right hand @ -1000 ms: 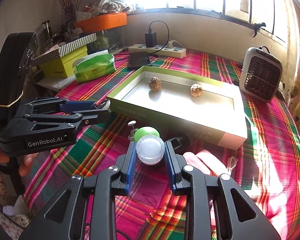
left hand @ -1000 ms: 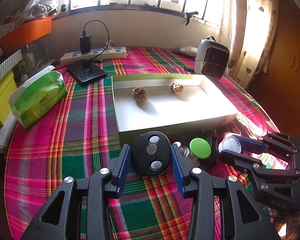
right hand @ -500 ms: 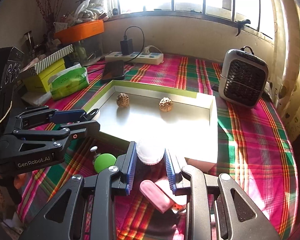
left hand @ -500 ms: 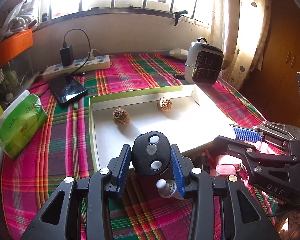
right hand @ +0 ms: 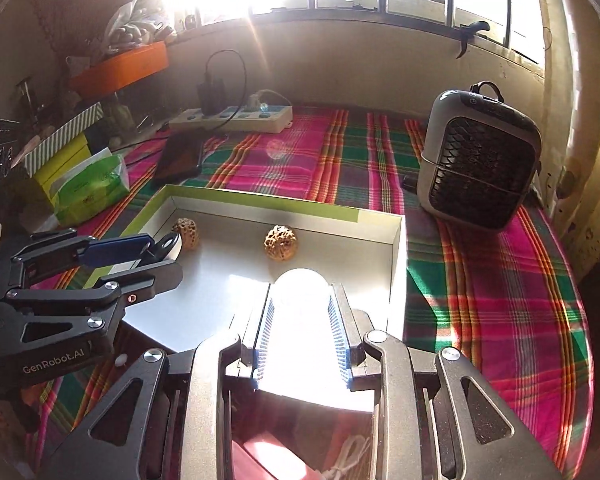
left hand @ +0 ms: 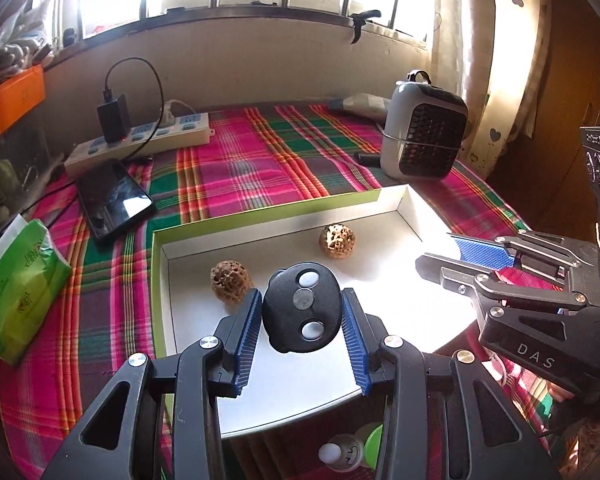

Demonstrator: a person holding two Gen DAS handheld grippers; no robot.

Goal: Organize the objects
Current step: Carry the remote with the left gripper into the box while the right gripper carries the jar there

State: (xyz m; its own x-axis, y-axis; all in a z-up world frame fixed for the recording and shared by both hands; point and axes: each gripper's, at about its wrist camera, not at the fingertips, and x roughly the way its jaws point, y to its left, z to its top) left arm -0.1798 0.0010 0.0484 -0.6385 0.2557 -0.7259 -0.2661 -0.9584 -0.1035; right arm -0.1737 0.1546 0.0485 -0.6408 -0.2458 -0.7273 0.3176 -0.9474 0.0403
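Both loads hang over the open box (left hand: 162, 280), so each coming move looks like a short drop. The left gripper (left hand: 302, 312) has its jaws clamped on a black key fob (left hand: 302, 306), long axis running away from the camera, above the near left floor beside 1 of 2 walnuts (left hand: 228, 278). The right gripper (right hand: 300, 316) grips a white round item (right hand: 302, 292) over the near right. Only the left view shows leftover items on the surface below; glare washes out the right view.

pink-green plaid tablecloth (left hand: 260, 160) — white tray (left hand: 380, 300), green-edged — black fob (left hand: 302, 307).
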